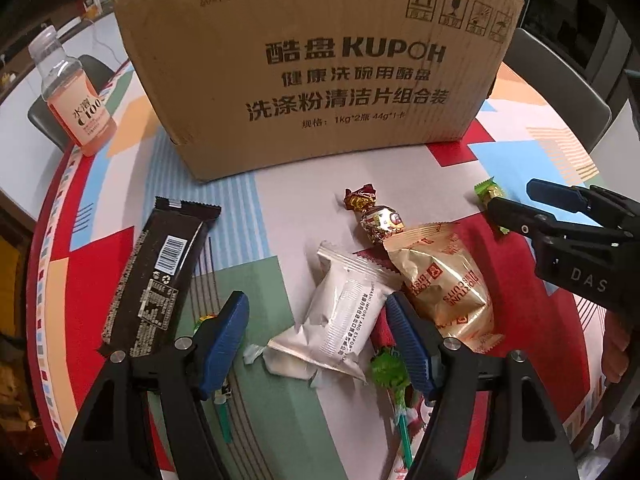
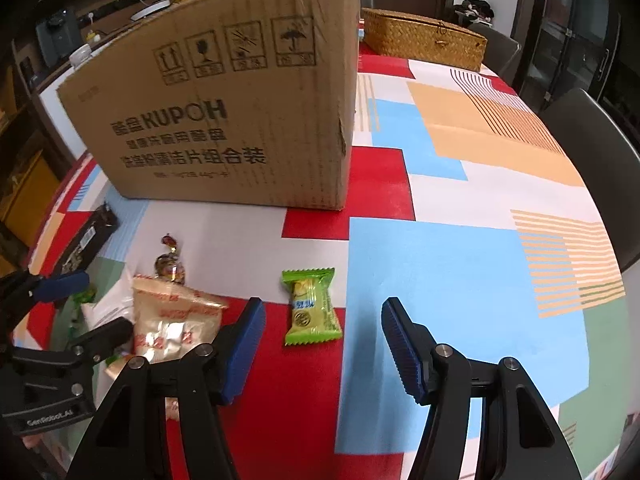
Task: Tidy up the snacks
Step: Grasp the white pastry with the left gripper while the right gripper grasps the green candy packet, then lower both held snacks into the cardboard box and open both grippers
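Your left gripper (image 1: 318,340) fingers spread over white packet (image 1: 340,316), not gripping; right gripper (image 2: 322,350) fingers released, green candy (image 2: 312,306) just ahead; box (image 1: 316,68) behind.

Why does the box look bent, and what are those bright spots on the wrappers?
Left wrist view: the fisheye lens bows the box, and the foil candy throws glare. Right wrist view: same bowing, dark corners, and glare on the gold packet.

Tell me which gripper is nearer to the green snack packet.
Right. The right gripper is open just before the green snack packet, which lies ahead between its fingers. The left gripper hangs over the white packet, farther left.
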A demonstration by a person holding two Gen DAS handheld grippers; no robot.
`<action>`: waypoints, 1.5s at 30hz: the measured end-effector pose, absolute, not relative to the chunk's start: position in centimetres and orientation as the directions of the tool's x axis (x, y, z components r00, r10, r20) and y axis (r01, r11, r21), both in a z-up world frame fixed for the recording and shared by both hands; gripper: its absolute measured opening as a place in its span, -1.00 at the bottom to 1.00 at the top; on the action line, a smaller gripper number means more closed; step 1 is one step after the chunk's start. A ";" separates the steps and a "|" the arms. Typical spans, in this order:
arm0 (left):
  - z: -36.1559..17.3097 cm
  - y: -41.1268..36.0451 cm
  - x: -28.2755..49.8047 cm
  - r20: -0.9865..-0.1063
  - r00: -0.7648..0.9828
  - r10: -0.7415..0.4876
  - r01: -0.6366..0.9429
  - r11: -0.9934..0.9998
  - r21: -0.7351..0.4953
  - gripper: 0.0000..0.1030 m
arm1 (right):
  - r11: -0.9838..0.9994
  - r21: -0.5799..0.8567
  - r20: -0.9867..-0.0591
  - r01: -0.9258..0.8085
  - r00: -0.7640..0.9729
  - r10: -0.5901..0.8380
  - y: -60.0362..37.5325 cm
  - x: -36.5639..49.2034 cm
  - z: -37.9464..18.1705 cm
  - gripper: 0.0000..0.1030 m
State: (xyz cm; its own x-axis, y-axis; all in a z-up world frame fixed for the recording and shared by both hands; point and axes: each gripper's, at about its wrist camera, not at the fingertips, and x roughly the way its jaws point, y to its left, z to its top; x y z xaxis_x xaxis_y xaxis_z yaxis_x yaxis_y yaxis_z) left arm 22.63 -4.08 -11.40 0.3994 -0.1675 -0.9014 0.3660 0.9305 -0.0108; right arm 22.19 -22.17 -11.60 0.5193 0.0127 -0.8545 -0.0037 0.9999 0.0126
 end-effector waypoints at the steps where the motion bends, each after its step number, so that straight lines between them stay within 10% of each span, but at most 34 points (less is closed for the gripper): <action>1: -11.5 -4.0 22.8 -0.902 0.397 -0.168 0.363 0.932 -0.013 0.30 | 1.000 0.010 -0.857 -0.004 0.515 0.010 -22.1 22.4 -11.8 0.18; 11: -12.2 -4.1 23.8 -0.908 0.373 -0.189 0.348 0.936 -0.052 -0.31 | 0.999 -0.005 -0.867 -0.034 0.499 0.013 -21.6 23.0 -12.7 -0.21; 19: -11.7 -4.3 24.0 -0.898 0.388 -0.206 0.345 0.936 -0.066 -0.38 | 0.999 -0.008 -0.863 -0.048 0.505 0.018 -21.2 22.6 -12.3 -0.57; 45: -0.3 -2.0 19.8 -0.713 0.645 -0.275 0.345 0.937 -0.050 -0.38 | 0.988 0.036 -0.691 -0.149 0.711 0.132 -18.3 19.4 -1.6 -0.57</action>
